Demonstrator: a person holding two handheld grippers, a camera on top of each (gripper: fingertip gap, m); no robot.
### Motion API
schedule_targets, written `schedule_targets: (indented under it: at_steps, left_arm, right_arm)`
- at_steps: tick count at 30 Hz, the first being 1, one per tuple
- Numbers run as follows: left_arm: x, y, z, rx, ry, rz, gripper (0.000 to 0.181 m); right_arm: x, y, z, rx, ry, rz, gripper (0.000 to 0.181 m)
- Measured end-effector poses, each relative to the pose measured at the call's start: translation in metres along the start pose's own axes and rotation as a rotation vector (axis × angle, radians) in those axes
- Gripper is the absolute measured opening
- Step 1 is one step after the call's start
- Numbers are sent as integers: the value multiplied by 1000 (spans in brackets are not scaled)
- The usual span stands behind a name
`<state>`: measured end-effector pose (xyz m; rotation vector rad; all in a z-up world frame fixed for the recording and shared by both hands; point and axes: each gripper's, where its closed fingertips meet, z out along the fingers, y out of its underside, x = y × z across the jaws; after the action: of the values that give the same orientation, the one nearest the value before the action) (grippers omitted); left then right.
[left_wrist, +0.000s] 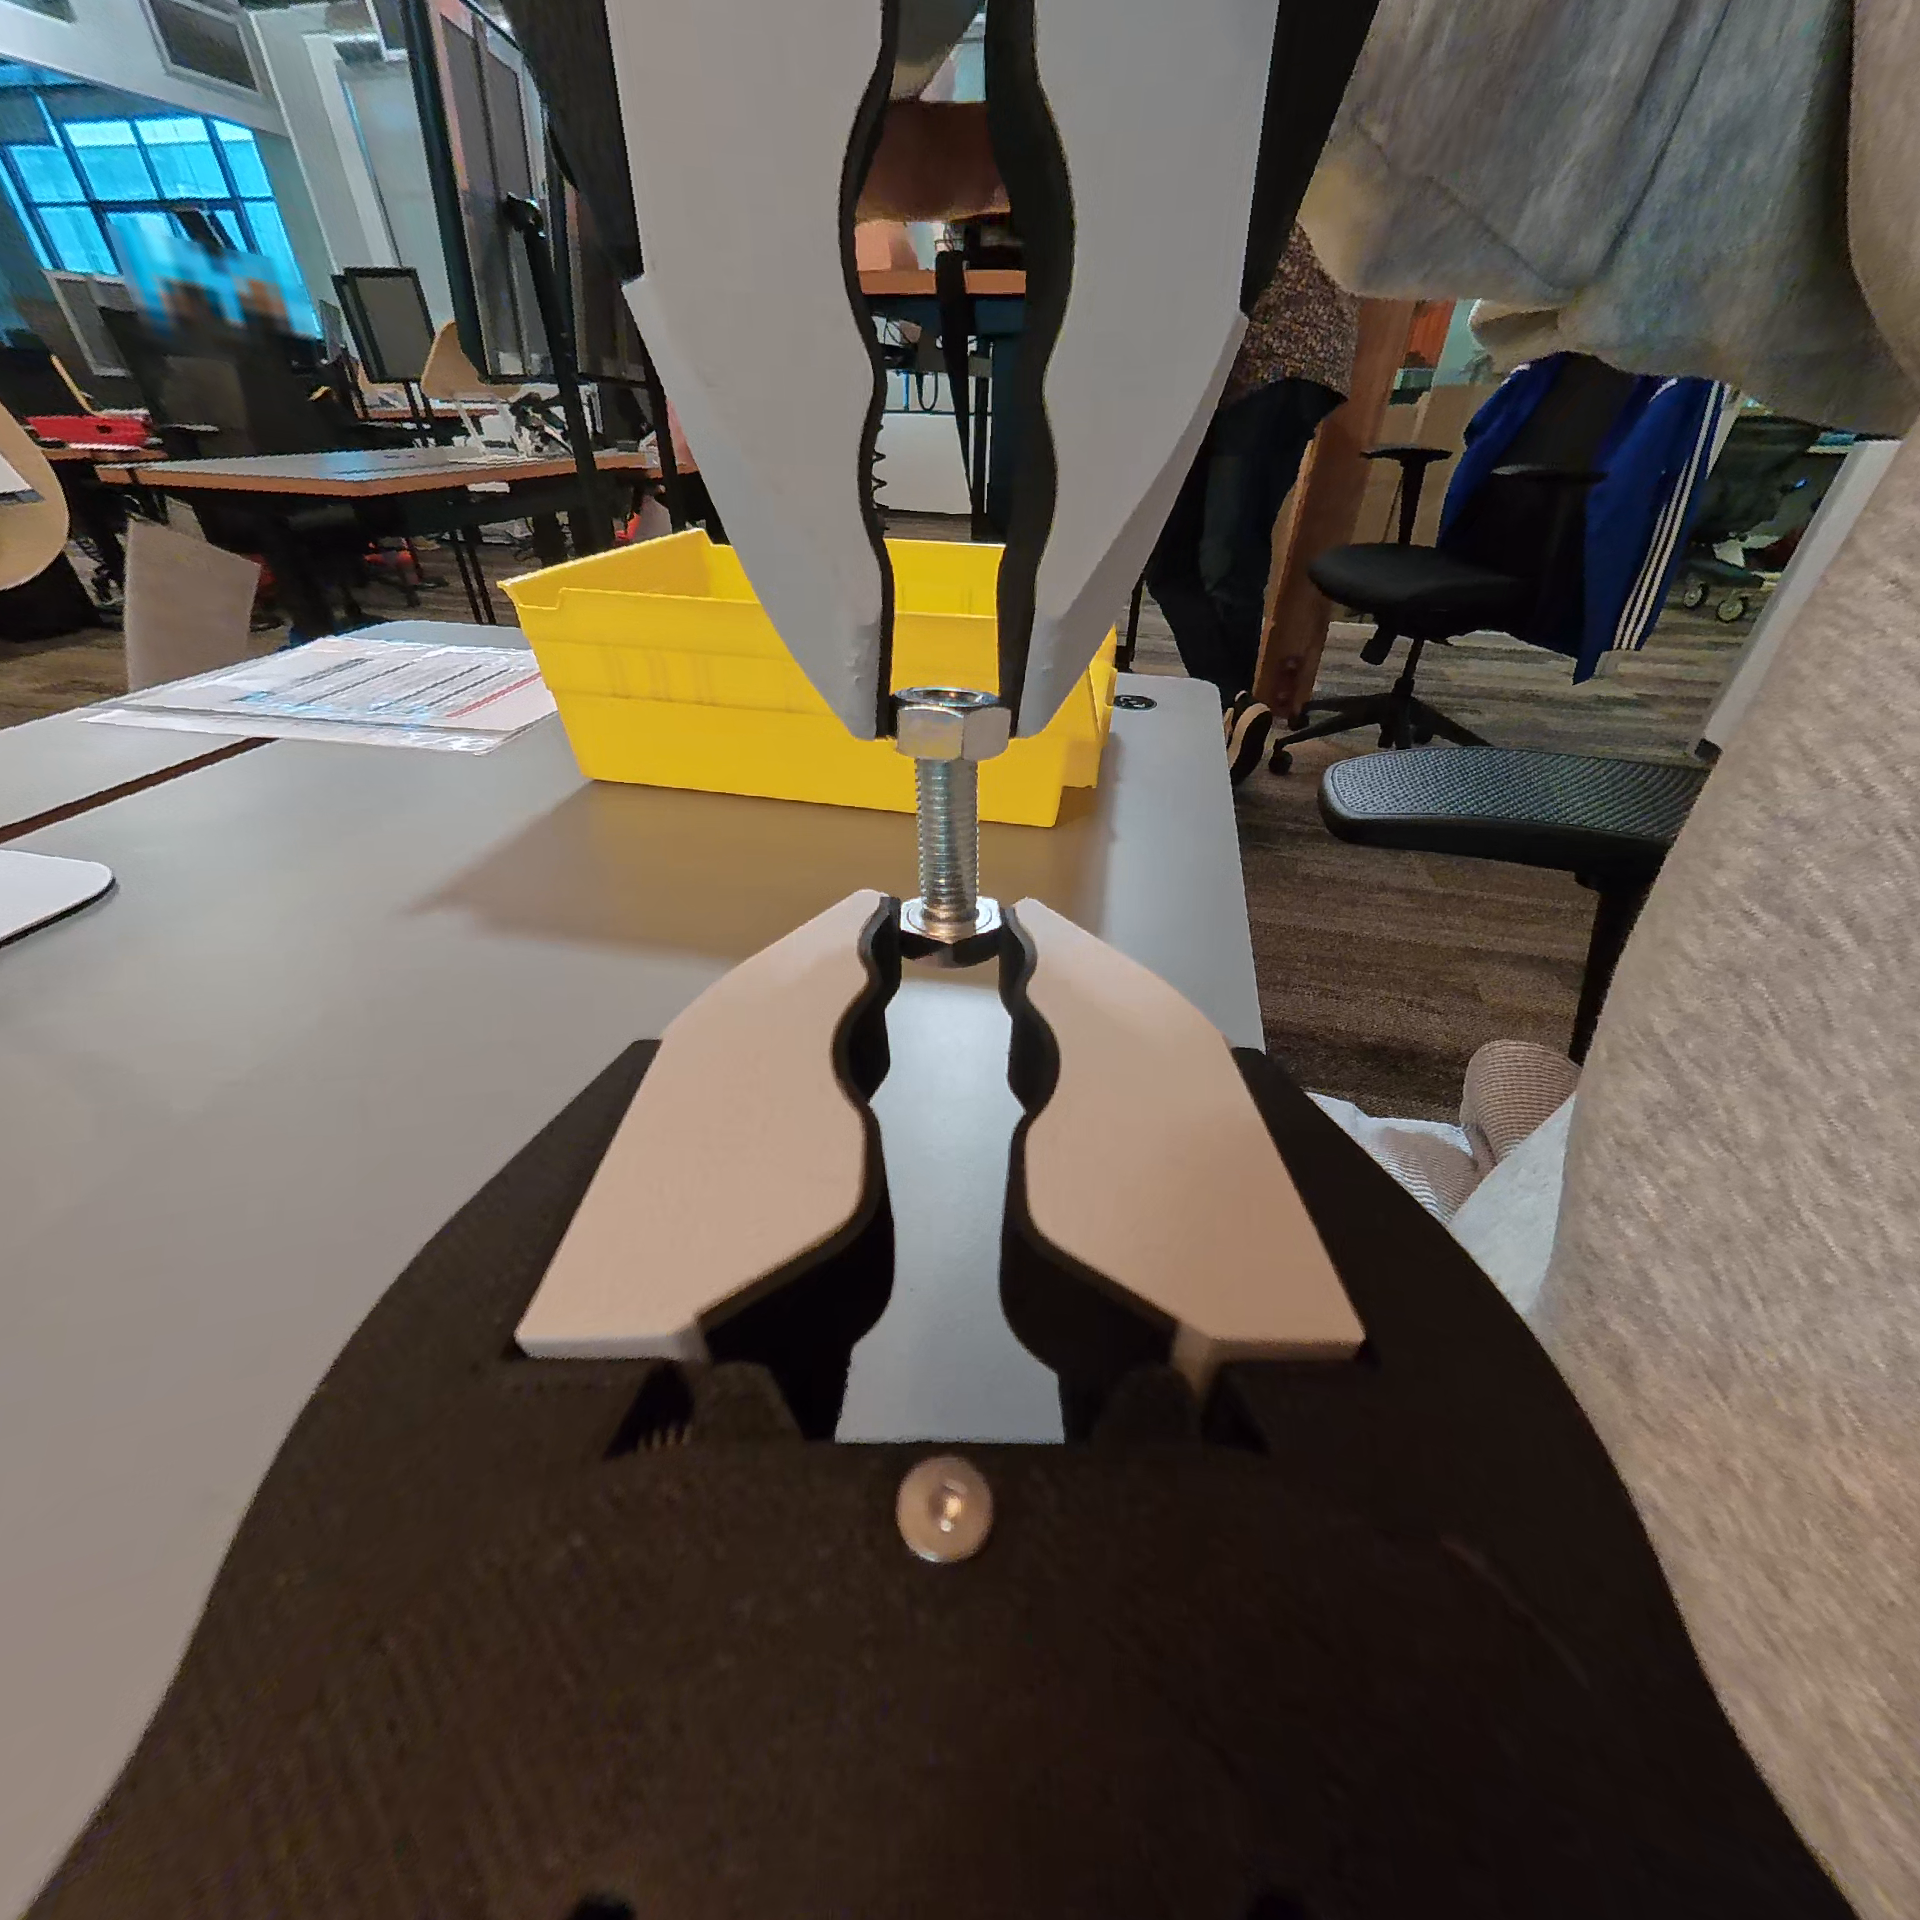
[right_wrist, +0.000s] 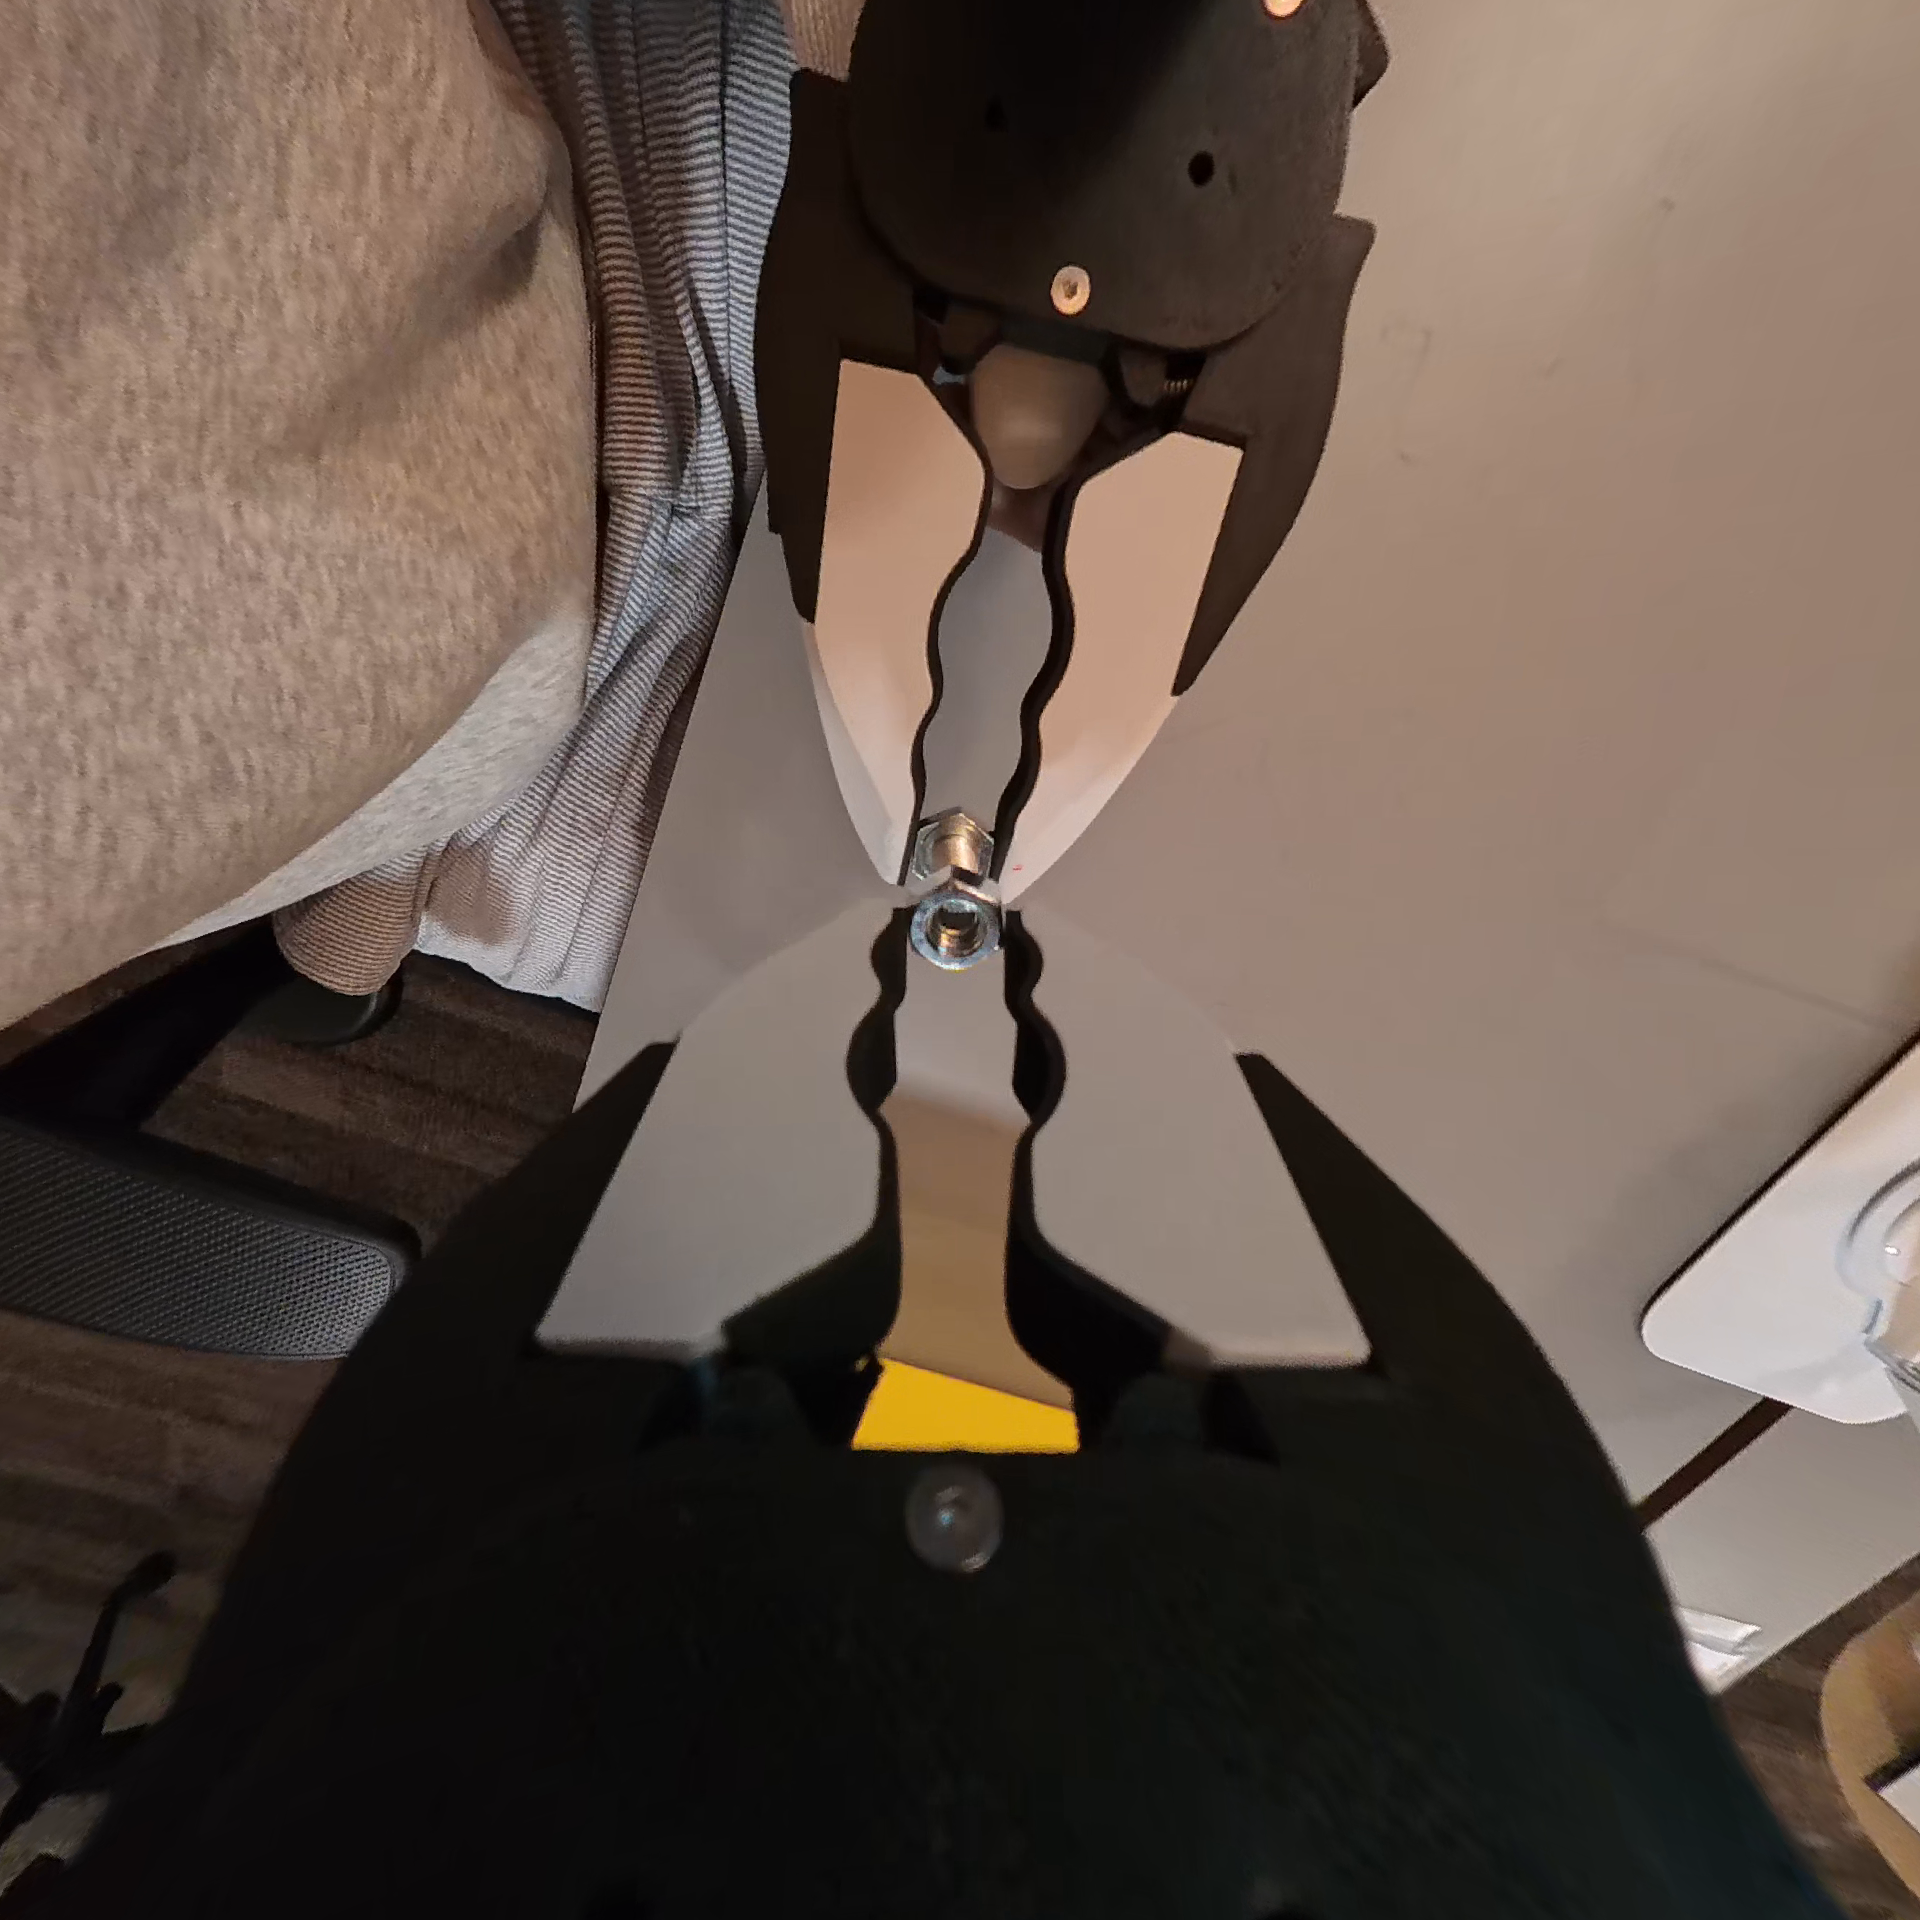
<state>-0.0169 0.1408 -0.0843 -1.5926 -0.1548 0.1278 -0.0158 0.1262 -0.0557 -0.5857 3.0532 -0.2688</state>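
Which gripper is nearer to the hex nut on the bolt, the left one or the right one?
Right. The right gripper is shut on the nut; the left gripper clamps the bolt by its head, at the thread's other end.

Left gripper (left_wrist: 951, 925) roughly level below, fingers pointing forward, clamped on the lower hex end of the upright bolt (left_wrist: 943, 831). Right gripper (left_wrist: 951, 717) directly above the bolt, pointing straight down, fingertips pinched on its upper hex end. Grey-sleeved arm (left_wrist: 1766, 1039) to the bolt's right.
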Motion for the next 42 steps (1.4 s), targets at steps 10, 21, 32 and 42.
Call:
schedule_targets:
  at_steps: [10, 21, 32, 42]
  left_arm:
    - [2, 6, 3, -48, -11, 45, 18]
    - [0, 6, 3, -46, -15, 27, 18]
    - [-2, 4, 2, -36, -16, 13, 18]
    - [-4, -1, 0, 2, -23, -11, 18]
  right_arm:
    - [-6, 5, 4, -87, -66, -8, 17]
    - [-4, 6, 5, -115, -78, 5, 18]
    - [-1, 1, 0, -72, -40, -4, 21]
    - [0, 7, 2, -75, -47, 15, 22]
